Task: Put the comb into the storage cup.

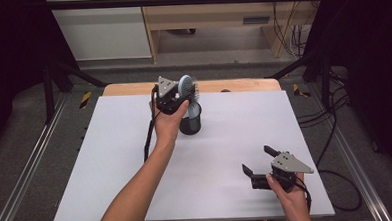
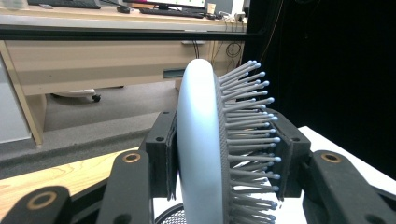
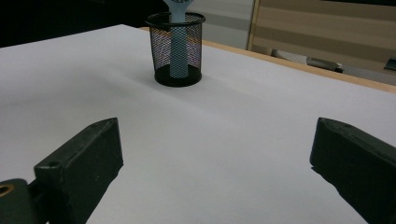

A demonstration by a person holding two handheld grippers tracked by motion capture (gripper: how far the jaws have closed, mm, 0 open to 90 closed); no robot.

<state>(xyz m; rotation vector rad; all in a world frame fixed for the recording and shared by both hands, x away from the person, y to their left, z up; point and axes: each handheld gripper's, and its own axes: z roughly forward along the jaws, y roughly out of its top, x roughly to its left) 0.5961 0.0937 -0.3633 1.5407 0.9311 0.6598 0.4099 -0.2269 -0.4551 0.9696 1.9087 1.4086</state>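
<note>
Near the upper centre of the high view the left gripper [image 1: 183, 93] was clamped on the head of a pale blue hairbrush [image 1: 187, 86] whose handle stood in the black mesh cup [image 1: 190, 123], so letting go likely came next, while the right gripper [image 1: 259, 162] rested wide open at lower right.

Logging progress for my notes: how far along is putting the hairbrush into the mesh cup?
Done: the hairbrush handle already stands inside the mesh cup. In hand: the left gripper is clamped on the brush head. Left: letting go. The right gripper waits open on the table.
</note>
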